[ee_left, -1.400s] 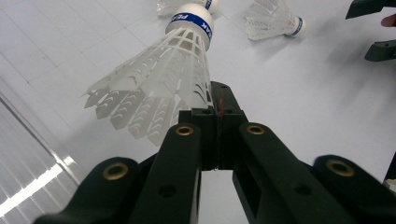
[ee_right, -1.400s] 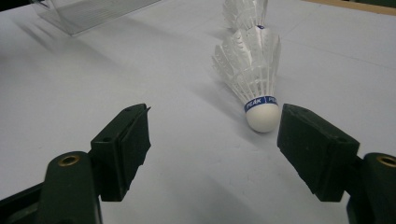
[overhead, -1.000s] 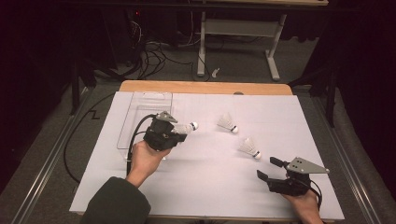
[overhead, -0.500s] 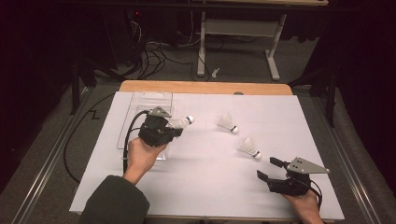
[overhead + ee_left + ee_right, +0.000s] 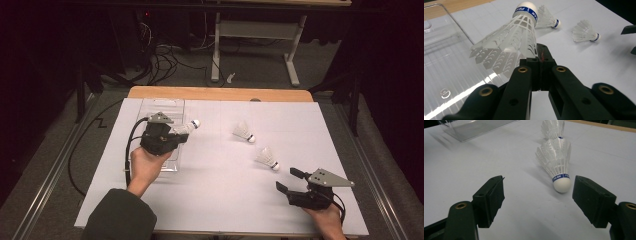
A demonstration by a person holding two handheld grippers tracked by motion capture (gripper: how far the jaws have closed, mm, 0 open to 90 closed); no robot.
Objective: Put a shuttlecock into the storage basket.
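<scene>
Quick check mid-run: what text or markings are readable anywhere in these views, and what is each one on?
"PEAK": blue band under the cork of the nearest shuttlecock on the table; further letters after it curve out of sight.
"PE…" and "…AK": blue band of the held shuttlecock in the left gripper, partly readable only.
Blue bands on the two far shuttlecocks in the left gripper view: too small to read.
Embossed round mark on the clear tray: not legible.
</scene>
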